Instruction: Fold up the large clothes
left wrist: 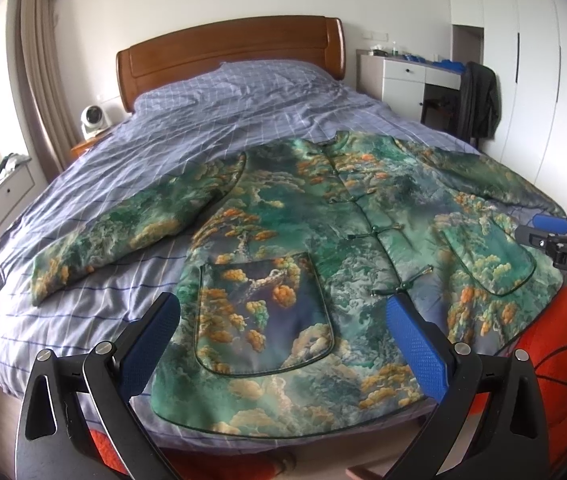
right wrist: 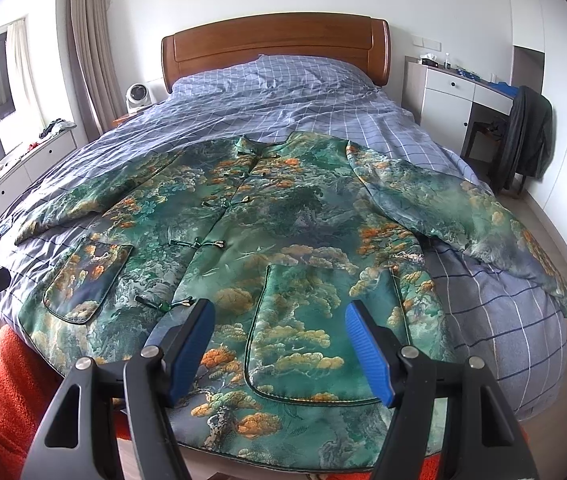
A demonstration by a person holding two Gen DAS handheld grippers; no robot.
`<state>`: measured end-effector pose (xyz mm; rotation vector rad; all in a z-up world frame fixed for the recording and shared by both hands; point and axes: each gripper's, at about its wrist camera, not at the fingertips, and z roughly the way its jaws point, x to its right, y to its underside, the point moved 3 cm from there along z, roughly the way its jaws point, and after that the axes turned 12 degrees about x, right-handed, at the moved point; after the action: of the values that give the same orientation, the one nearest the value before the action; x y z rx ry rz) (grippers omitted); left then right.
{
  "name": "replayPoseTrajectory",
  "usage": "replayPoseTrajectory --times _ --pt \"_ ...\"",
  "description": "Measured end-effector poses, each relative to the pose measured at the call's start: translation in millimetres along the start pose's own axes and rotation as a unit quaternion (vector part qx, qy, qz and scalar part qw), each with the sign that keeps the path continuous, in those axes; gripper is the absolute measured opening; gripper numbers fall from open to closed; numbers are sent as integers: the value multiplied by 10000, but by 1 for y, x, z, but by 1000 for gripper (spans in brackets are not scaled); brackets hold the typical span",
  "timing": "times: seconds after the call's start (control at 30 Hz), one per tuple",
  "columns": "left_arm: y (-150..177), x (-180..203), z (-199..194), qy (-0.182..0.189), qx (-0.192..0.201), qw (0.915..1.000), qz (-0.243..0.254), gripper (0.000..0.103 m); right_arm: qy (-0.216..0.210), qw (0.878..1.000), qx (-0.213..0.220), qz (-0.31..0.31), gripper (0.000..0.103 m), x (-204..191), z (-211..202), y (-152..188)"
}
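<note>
A green jacket [left wrist: 323,216] printed with orange and gold trees lies flat, front up and buttoned, across the foot of a bed [left wrist: 211,120], both sleeves spread outward and its hem at the near edge. The left gripper [left wrist: 283,312] hovers above one front pocket [left wrist: 263,312], jaws apart, holding nothing. The right gripper [right wrist: 279,320] hovers above the other pocket [right wrist: 323,328], also apart and empty. Under the jacket is a blue checked cover, with a wooden headboard [right wrist: 275,44] behind.

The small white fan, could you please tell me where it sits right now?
In both wrist views the small white fan stands on a wooden nightstand left of the headboard, beside the beige curtain.
</note>
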<state>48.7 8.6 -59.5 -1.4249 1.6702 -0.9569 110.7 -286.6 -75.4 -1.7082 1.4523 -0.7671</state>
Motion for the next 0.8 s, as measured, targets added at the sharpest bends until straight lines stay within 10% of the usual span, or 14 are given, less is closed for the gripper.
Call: replayPoseTrajectory --times 0.8 --pt "5 -2 5 -58 -114 9999 -64 102 -24 10000 -28 -22 69 -2 2 1"
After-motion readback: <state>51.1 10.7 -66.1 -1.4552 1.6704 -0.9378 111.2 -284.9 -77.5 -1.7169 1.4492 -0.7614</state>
